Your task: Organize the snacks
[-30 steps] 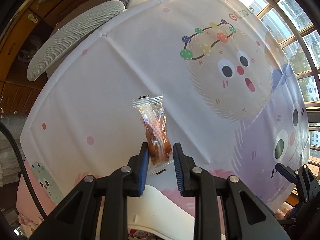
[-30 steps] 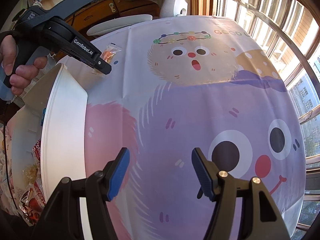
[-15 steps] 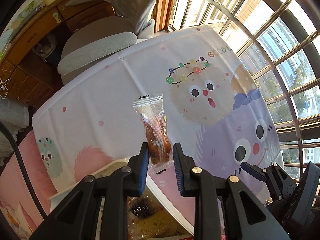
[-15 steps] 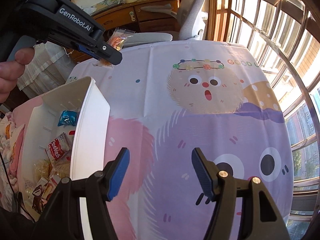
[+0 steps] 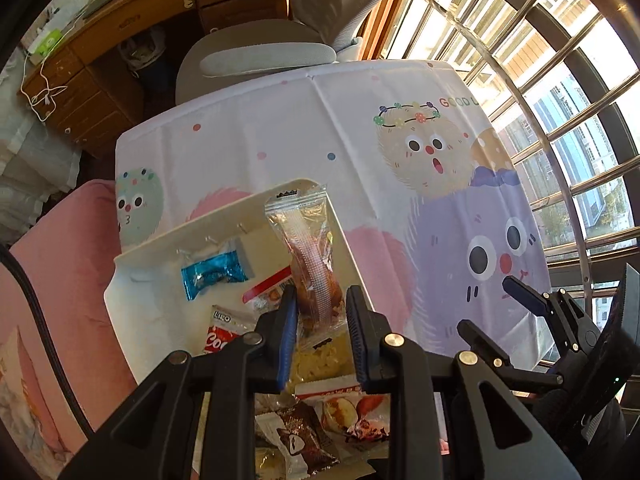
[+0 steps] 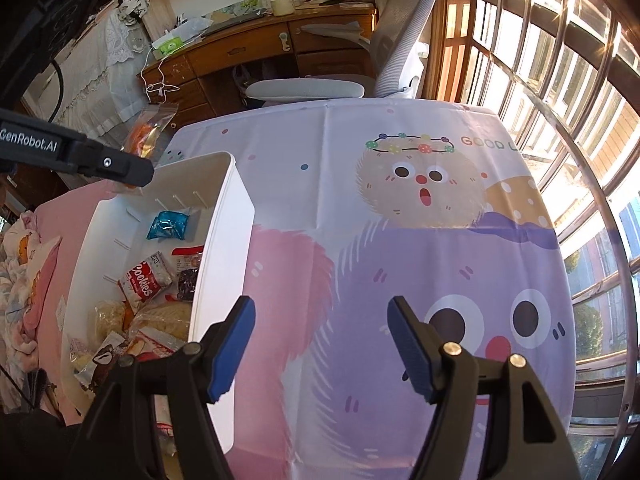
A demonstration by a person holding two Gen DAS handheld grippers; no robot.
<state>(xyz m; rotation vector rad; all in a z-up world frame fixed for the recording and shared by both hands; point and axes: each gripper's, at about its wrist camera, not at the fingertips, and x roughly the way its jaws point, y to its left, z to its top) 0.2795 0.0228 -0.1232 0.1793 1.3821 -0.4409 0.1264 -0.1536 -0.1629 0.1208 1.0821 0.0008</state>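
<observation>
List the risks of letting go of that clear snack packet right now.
The left gripper pinches only the bottom end of the clear snack packet, so it could swing or slip early. The packet hangs near the white bin wall, so it may catch the rim. The bin is already crowded with snacks.

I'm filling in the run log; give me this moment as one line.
left gripper: shut on clear snack packet | above white bin | right gripper: open, empty, over tablecloth
</observation>
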